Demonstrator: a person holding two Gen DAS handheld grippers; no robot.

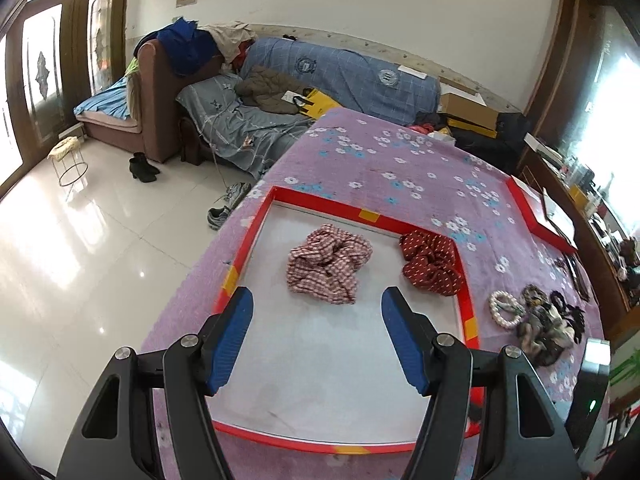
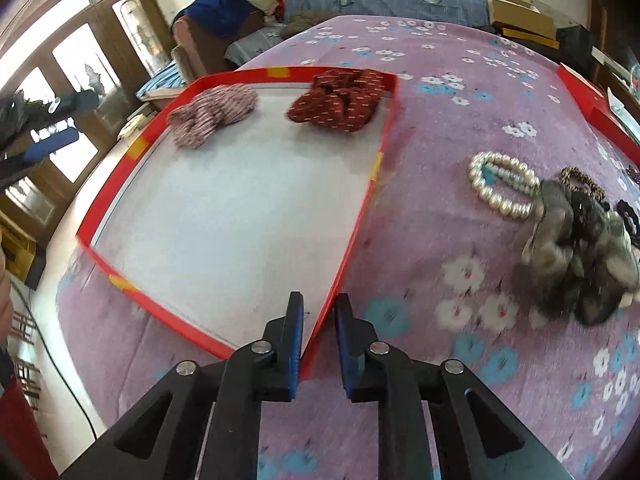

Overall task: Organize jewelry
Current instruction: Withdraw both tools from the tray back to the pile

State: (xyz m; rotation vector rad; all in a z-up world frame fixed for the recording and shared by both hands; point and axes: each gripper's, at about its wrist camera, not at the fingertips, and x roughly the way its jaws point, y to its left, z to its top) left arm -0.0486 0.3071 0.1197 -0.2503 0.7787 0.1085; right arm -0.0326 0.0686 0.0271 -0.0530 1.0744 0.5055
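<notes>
Pearl bracelet [image 2: 505, 184], on cloth [image 2: 460, 120] right of tray [image 2: 352, 236]: light, hard, slippery, likely elastic, best pinched across one strand; scrunchies [image 2: 580, 248] soft, compressible; left gripper [image 1: 316, 300] open wide, empty; right gripper [image 2: 318, 308] narrowly parted, empty

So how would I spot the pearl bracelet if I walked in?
Find the red-rimmed tray on the purple flowered cloth. Right of it lies a heap of hair ties; the pearl bracelet sits at its tray-side edge, the only ring of shiny white beads.

Left tool [image 1: 316, 300] spread wide above red tray [image 1: 466, 300], checked scrunchie [image 1: 326, 264], dotted scrunchie [image 1: 432, 262] inside
</notes>
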